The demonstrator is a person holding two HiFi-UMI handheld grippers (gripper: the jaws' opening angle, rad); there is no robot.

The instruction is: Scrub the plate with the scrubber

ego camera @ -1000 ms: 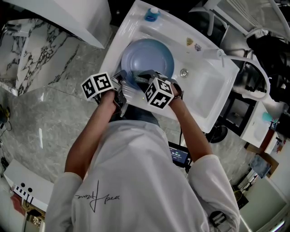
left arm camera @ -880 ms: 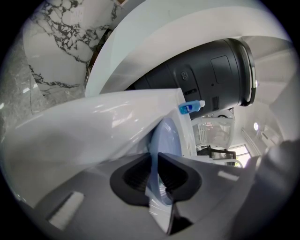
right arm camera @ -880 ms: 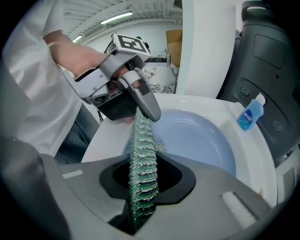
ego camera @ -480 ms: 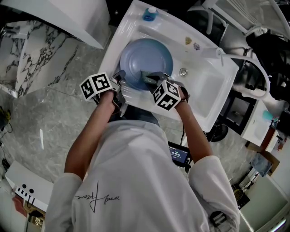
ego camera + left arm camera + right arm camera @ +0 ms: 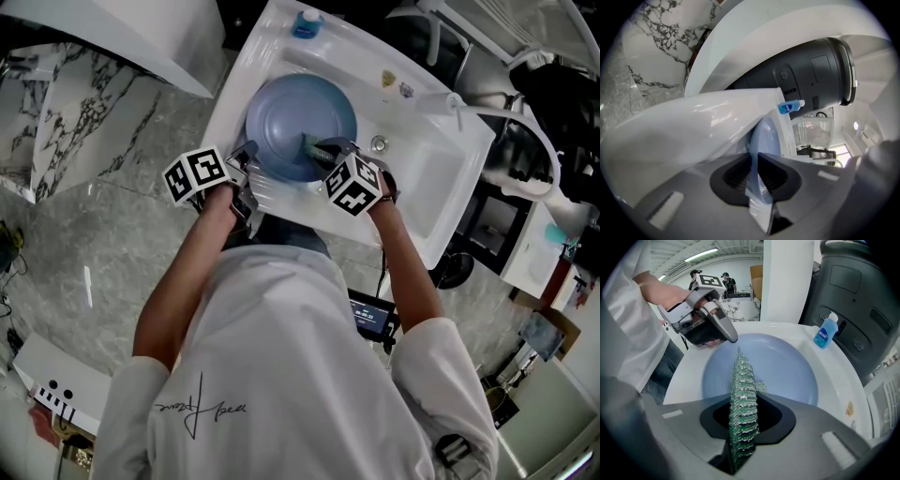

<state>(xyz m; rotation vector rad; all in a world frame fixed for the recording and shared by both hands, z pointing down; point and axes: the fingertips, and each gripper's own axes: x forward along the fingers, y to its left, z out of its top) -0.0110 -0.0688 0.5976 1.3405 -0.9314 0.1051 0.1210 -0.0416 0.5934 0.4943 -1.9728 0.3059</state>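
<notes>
A pale blue plate (image 5: 300,112) lies in the white sink (image 5: 262,52). My left gripper (image 5: 246,173) is shut on the plate's near-left rim; in the left gripper view the plate (image 5: 765,138) runs edge-on between the jaws. My right gripper (image 5: 323,150) is shut on a green sparkly scrubber (image 5: 741,404), which reaches over the plate (image 5: 787,366) and touches its inner face. The scrubber (image 5: 312,145) shows on the plate's right part in the head view. The left gripper (image 5: 705,324) appears at the plate's far-left rim in the right gripper view.
A blue soap bottle (image 5: 306,23) stands on the sink's back rim, also the bottle (image 5: 825,331) at the right. A drain fitting (image 5: 379,145) sits right of the plate. A dark grey machine (image 5: 811,79) stands behind the sink. Marble floor (image 5: 84,225) lies left.
My right gripper has moved to the right and further across the plate with the scrubber. The left gripper has kept its hold on the rim with little movement.
</notes>
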